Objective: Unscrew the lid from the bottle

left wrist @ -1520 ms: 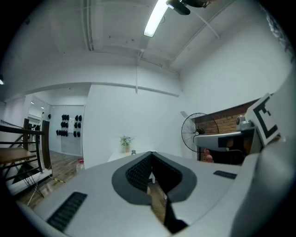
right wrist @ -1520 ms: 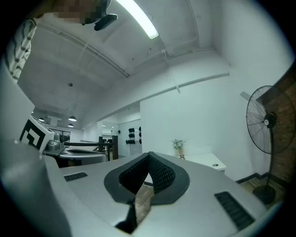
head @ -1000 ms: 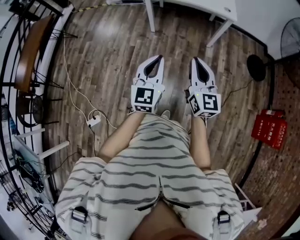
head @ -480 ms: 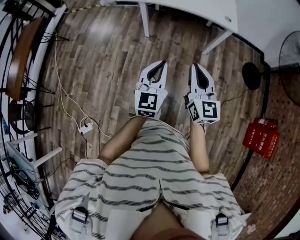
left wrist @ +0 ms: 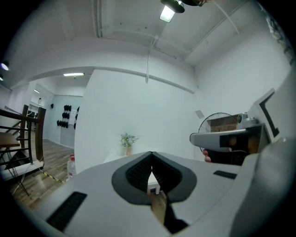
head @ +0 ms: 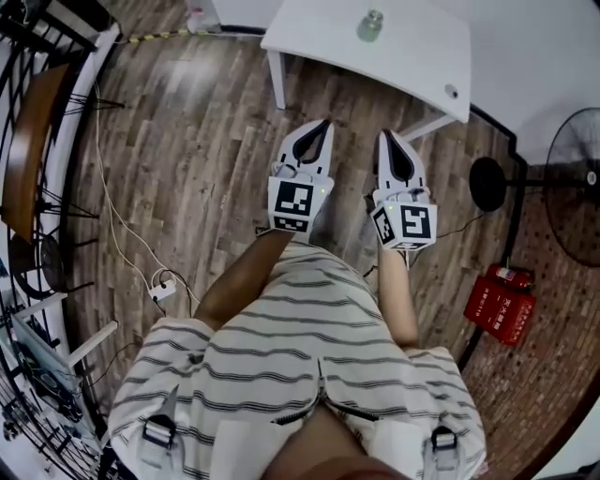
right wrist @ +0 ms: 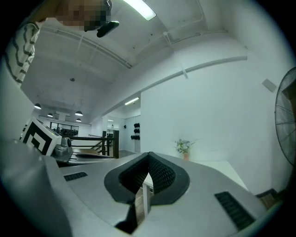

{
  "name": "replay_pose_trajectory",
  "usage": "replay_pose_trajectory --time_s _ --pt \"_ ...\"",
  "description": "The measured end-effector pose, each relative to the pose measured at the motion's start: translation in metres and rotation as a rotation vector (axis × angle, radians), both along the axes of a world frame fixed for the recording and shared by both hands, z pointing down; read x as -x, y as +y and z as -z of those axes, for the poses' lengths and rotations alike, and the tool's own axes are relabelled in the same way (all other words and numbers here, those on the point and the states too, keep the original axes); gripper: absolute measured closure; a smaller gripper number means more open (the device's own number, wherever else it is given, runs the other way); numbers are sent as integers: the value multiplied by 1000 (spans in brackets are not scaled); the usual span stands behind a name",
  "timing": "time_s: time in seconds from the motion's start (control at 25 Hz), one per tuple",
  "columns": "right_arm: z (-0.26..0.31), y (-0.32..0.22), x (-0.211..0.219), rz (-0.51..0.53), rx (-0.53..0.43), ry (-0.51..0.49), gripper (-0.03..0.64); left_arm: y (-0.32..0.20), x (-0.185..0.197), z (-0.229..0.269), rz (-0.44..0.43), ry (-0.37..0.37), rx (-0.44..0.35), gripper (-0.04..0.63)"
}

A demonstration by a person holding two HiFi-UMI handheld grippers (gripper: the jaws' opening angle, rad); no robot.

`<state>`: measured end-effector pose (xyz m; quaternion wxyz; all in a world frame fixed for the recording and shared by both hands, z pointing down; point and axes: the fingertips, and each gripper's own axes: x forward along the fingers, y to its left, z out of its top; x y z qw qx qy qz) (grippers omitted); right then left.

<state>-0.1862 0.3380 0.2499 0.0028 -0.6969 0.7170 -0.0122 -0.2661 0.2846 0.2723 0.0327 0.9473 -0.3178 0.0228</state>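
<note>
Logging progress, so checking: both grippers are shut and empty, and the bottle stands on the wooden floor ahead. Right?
No. The head view shows the bottle standing on the white table, not the floor. The left gripper and right gripper are indeed shut and empty.

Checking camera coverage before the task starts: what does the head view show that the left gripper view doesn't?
Head view only: the red box, the power strip and the person's striped shorts. Left gripper view only: the ceiling light and dark wall-hung items. Both: the fan, the white table and the left hand-held gripper, shut and empty.
</note>
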Motion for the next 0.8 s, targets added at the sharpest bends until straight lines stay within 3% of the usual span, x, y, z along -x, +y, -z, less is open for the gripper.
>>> replay_pose_trajectory --time_s 0.36,0.8 --pt "6 -90 -49 -37 35 28 607 -97 -58 6 -40 14 16 595" --pt "-13 -142 -96 -52 80 -1 607 -137 -108 -20 -81 -34 55 595"
